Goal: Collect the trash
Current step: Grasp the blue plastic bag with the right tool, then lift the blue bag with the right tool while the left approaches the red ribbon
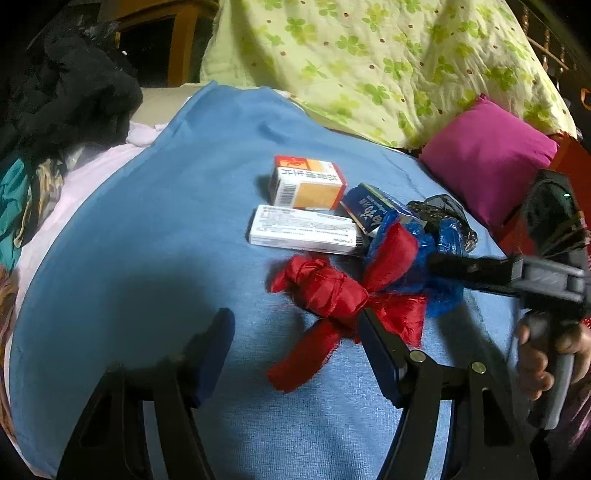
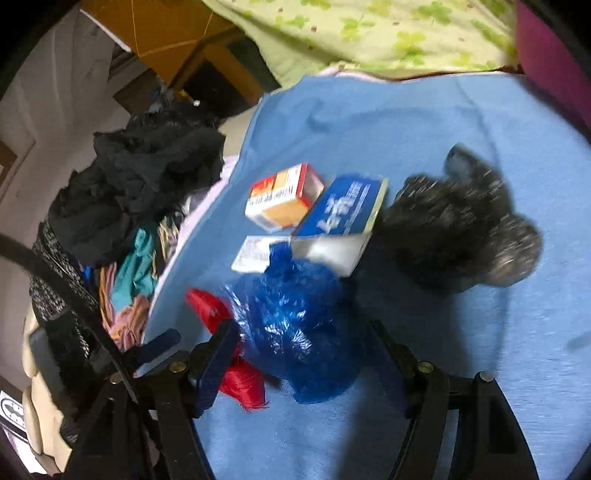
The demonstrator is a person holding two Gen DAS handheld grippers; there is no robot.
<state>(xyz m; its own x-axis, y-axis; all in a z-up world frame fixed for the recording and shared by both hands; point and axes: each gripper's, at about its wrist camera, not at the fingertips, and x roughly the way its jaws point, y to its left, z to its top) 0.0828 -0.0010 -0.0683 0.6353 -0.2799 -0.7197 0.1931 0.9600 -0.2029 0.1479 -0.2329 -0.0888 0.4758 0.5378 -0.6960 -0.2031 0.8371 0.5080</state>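
Note:
On a blue cloth lies a trash pile: an orange-and-white box, a white box, a blue box, crumpled blue plastic, a knotted red ribbon and a black plastic bag. My left gripper is open, its right finger over the ribbon, nothing between the fingers. My right gripper is open around the blue plastic, its fingers on either side; it also shows in the left wrist view. The blue box and black bag lie just beyond.
A green clover-print quilt and a magenta pillow lie behind the pile. A heap of dark and coloured clothes sits at the cloth's left edge. Wooden furniture stands further back.

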